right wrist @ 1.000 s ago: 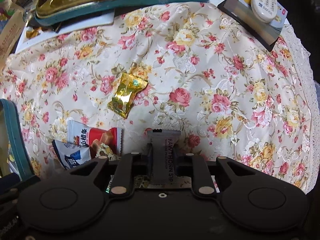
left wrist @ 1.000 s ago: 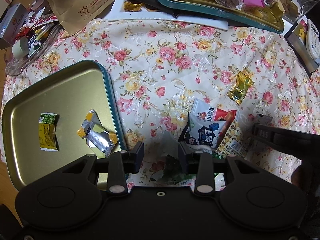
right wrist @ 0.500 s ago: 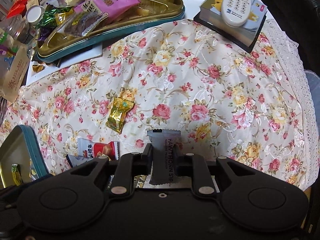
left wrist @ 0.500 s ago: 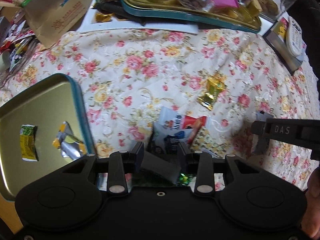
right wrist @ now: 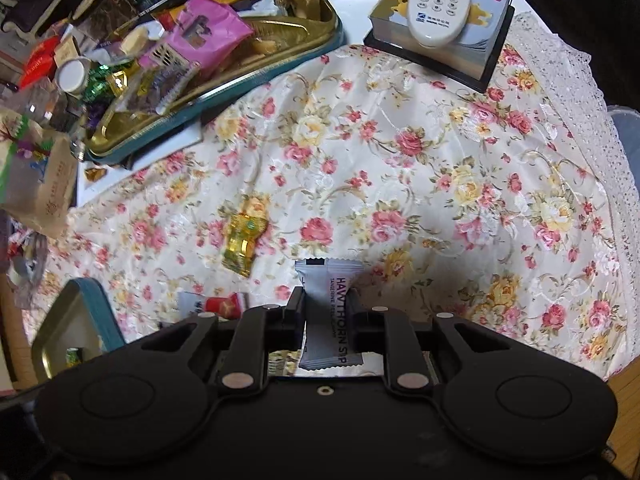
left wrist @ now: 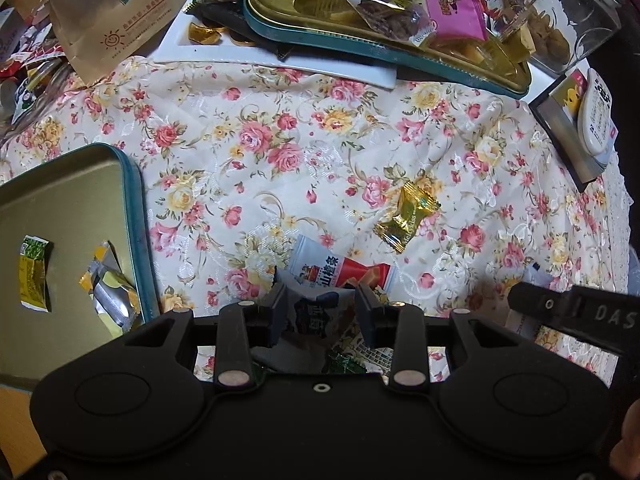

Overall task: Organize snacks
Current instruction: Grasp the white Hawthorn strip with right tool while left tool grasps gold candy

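R gripper (right wrist: pixel 325 312) pinches grey sachet (right wrist: pixel 328 304), serrated ends, "HAWTHORN" lettering. L gripper (left wrist: pixel 320 304) fingers spread over blue-white packet (left wrist: pixel 316 312), just right of gold tin (left wrist: pixel 138 216).

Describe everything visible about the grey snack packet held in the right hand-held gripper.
The grey snack packet is a slim, matte sachet with crimped, serrated ends and dark print reading "HAWTHORN" along its length. It looks like plastic film, sealed and flat. The right hand-held gripper clamps its middle from both sides, its far end pointing away from the camera, above the floral tablecloth. Only the gripper's fingers visibly touch it.
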The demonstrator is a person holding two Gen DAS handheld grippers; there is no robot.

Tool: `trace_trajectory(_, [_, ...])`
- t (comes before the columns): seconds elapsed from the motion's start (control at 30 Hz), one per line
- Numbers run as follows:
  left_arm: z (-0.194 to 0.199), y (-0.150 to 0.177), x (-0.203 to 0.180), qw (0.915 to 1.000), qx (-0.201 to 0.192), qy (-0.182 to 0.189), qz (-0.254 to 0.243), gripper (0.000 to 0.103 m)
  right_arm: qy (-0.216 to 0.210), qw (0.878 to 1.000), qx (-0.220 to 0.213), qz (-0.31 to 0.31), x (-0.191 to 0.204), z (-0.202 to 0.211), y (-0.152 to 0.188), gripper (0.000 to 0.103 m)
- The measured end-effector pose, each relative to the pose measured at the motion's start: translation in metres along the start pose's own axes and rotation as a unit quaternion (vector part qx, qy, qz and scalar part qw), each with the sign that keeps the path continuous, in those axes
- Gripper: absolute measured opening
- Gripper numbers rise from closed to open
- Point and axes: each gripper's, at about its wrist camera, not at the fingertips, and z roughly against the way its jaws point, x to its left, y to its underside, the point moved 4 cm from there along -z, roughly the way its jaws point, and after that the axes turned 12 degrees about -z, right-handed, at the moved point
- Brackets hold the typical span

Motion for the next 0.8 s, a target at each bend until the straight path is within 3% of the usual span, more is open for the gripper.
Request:
trace_trajectory(0.17, [0.0, -0.011, -0.004, 1.0, -0.009, 0.001, -0.001, 0.045, -0.002, 1.0, -0.015, 0.008, 0.004, 0.012, 0.003, 0.021])
trace_trajectory(0.33, [-0.003, -0.033, -0.03, 0.9982, -0.028, -0.002, -0.053, 0.046, 0.011, 1.0, -0.012, -0.001, -0.009, 0.012, 0.002, 0.021])
trace_trajectory(0.57, [-0.034, -0.051, -0.067, 0.9909, -0.026, -0.003, -0.132, 0.046, 0.061, 0.997, -0.035, 0.025, -0.022, 0.011, 0.002, 0.021])
trace_trajectory(0.8, [-0.055, -0.055, -0.074, 0.9897, -0.012, -0.011, -0.142, 0.046, 0.08, 0.994, -0.053, 0.045, -0.025, 0.013, 0.002, 0.021])
